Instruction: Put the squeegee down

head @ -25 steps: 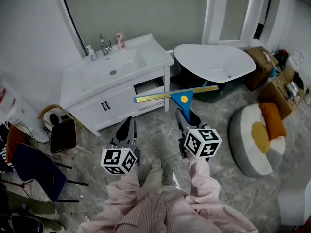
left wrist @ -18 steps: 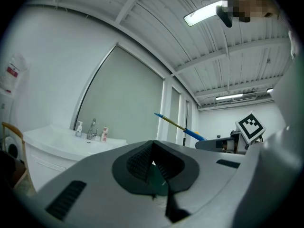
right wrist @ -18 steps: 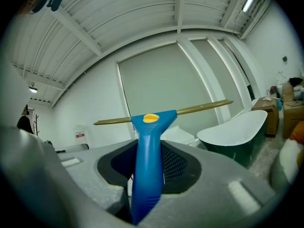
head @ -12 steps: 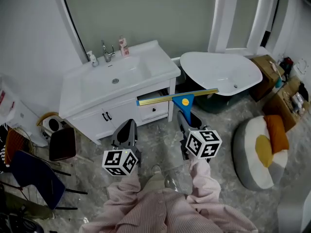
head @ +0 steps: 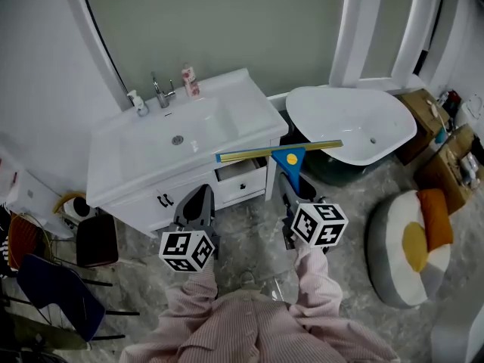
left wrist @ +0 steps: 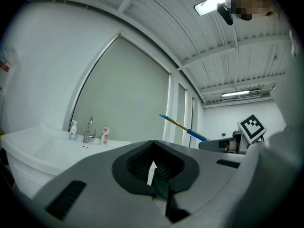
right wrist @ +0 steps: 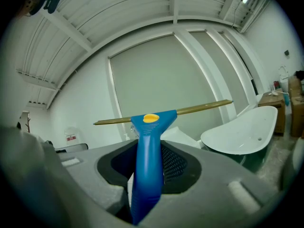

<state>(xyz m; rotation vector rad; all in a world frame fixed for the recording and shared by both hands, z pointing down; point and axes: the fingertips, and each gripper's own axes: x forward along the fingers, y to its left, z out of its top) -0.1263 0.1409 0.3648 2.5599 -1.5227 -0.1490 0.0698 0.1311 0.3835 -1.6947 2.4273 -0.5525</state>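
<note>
The squeegee has a blue handle, a yellow button and a long brass-coloured blade held level. My right gripper is shut on its handle, and the blade lies crosswise beyond the jaws. In the head view the blade hangs in front of the right front corner of the white vanity. My left gripper is beside it to the left, shut with nothing in its jaws. From the left gripper view the squeegee shows to the right.
The vanity carries a sink, a faucet and small bottles, and one drawer stands slightly open. A white bathtub is at right, with a cushion seat and boxes beyond. Chairs stand at left.
Both grippers have moved forward toward the vanity, the right one carrying the squeegee. The vanity and bathtub now sit closer and lower in the head view.
</note>
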